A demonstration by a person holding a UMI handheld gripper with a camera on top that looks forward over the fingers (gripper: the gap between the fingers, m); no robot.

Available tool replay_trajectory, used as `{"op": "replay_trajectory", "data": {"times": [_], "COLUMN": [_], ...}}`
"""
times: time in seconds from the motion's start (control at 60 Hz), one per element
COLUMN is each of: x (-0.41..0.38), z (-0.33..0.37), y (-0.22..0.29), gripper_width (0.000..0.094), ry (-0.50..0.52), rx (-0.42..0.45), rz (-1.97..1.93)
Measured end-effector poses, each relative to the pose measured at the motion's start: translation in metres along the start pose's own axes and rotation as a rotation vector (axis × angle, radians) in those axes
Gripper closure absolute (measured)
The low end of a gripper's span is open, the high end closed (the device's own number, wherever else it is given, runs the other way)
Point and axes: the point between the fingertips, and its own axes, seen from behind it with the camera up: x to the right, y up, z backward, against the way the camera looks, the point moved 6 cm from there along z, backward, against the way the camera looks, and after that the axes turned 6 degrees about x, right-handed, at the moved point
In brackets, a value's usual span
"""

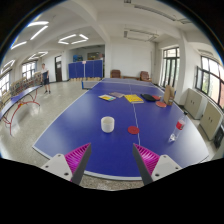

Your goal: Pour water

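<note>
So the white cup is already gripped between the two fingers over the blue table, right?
Not quite. The gripper view shows the white cup standing on the blue table, well beyond the gripper. Its fingers are open with nothing between them.

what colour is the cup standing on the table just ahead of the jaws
White or pale cream. The cup shows in the gripper view, on the blue table.

The gripper (pixel 112 160) has two dark grey fingers (pixel 78 165). Each finger carries a bright magenta pad (pixel 147 154) with a ribbed, dotted surface on its inner face.
</note>
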Motion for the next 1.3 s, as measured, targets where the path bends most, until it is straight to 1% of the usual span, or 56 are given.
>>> {"op": "replay_trajectory", "data": {"times": [0.017,0.1,0.117,0.167,0.183,0.25,0.267,0.35,0.367,0.467,0.6,0.7,0.85,0.983,1.017,1.067,1.133,1.167,1.3], "x": [0.024,0.039,0.044,0.051,0.069,0.082,0.103,0.144,0.166,0.242,0.34,0.403,0.476,0.505,0.504,0.505,0.506,0.505,0.505], "z": [0.002,-0.001,0.0,-0.005,-0.006,-0.011,-0.017,-0.033,-0.037,-0.068,-0.123,-0.172,-0.257,-0.306,-0.317,-0.327,-0.335,-0.337,-0.34], "y": [0.01,0.003,-0.007,-0.015,-0.021,-0.039,-0.045,-0.07,-0.075,-0.095,-0.097,-0.083,-0.072,-0.062,-0.062,-0.06,-0.059,-0.059,-0.059], "gripper_width": [0.008,0.0079,0.008,0.0084,0.0083,0.0082,0.0081,0.0084,0.0083,0.008,0.0081,0.0081,0.0083,0.0102,0.0132,0.0229,0.0402,0.0405,0.0537], "ry": [-0.004,-0.022,-0.023,-0.033,-0.035,-0.066,-0.072,-0.126,-0.136,-0.217,-0.293,-0.324,-0.332,-0.317,-0.311,-0.293,-0.289,-0.292,-0.307], "rx": [-0.002,-0.014,-0.017,-0.031,-0.031,-0.053,-0.055,-0.067,-0.068,-0.066,-0.013,0.036,0.117,0.169,0.181,0.203,0.231,0.246,0.281], "rz": [0.007,0.019,0.014,0.002,-0.002,-0.012,-0.013,-0.024,-0.026,-0.024,-0.023,-0.037,-0.062,-0.059,-0.046,-0.018,0.016,0.019,-0.006]}}
